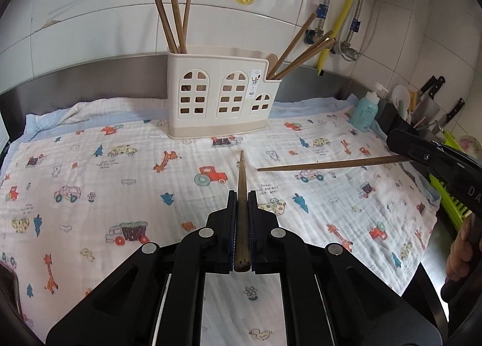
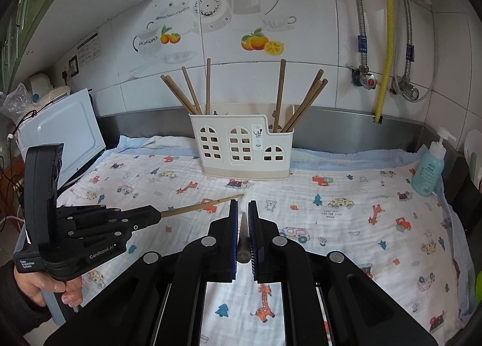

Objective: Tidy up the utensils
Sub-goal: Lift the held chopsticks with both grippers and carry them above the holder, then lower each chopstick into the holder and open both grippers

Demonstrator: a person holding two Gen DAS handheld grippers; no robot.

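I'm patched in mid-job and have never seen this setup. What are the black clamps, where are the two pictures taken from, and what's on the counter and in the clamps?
There is no robot arm: a person holds a handheld clamp tool in each hand, and each tool carries a camera looking along its two fingers. One picture comes from the left gripper, the other from the right gripper; each also shows in the other's view. Both are shut, each on one wooden chopstick: the left chopstick and the right chopstick. On the counter lies a cartoon-print cloth. At its back stands a cream utensil holder, with more chopsticks already in both ends. A blue pump bottle stands to the right.
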